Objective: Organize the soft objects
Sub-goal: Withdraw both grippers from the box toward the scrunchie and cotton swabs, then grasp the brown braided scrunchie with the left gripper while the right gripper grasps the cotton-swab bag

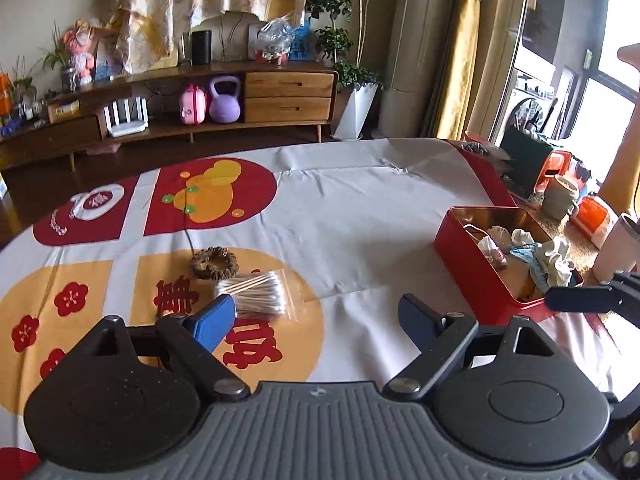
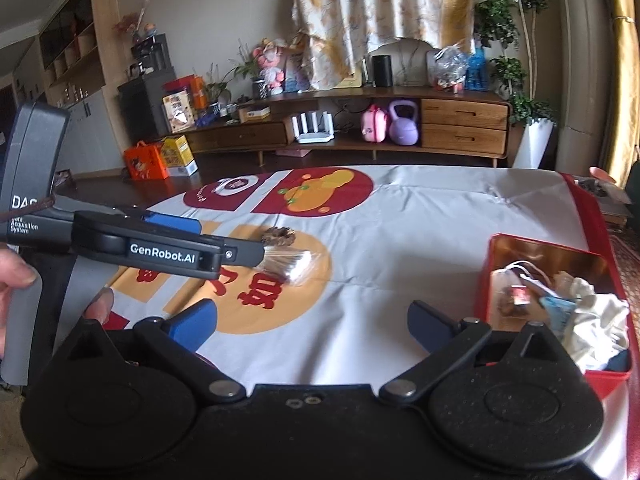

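Worktop [image 1: 360,216]: white cloth with red and orange prints. Red tin [image 1: 460,248] at right, holding soft cloths [image 1: 554,260]. Bag of cotton swabs [image 1: 256,292] and brown scrunchie [image 1: 214,263] lie left, just apart. Left claw [image 1: 316,320] and right claw [image 2: 312,324] both wide open, empty. Far wall: wooden sideboard [image 1: 288,96], purple kettlebell [image 1: 225,100], curtain [image 1: 460,48].

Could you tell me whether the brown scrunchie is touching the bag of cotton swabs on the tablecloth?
Cannot tell. In the left wrist view the brown scrunchie sits right against the bag of cotton swabs, with no clear gap, but neither view plainly shows contact.
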Available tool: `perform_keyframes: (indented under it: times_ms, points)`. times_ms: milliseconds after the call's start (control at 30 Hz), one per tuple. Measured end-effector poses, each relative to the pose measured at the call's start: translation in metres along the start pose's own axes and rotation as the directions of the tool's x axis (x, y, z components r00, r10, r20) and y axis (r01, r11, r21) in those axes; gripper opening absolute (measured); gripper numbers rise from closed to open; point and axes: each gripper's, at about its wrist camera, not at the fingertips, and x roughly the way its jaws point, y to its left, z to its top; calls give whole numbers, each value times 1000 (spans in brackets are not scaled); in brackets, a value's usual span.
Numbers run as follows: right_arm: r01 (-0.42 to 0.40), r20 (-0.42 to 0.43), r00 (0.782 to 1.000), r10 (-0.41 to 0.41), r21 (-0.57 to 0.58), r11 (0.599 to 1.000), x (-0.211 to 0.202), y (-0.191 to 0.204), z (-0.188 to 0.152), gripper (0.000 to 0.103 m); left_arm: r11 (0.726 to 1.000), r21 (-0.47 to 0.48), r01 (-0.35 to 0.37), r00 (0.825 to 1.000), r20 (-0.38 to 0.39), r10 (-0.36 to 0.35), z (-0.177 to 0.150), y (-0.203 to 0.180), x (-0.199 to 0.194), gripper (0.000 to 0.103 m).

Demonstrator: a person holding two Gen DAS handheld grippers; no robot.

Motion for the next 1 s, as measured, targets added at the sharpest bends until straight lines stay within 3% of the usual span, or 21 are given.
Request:
perform_keyframes:
  times_ms: [100, 167, 667, 1000]
  points:
    - [-17, -20, 1000, 17, -13, 1000, 14, 7, 2, 101, 999, -37, 0, 1000, -11, -1, 0, 17, 5, 91]
    - [-26, -30, 999, 25, -25, 999, 24, 11, 5, 101, 999, -48, -18, 1000, -22, 17, -1, 27, 11, 103]
    - [-91, -95, 992, 84, -74, 993, 99, 14, 23, 102, 983, -89, -161, 986, -60, 156, 11, 85, 71, 103]
    - [-128, -138, 984, 111, -120, 984, 158, 11, 35, 101, 978, -93, -185, 981, -83, 178, 20, 100, 123, 103]
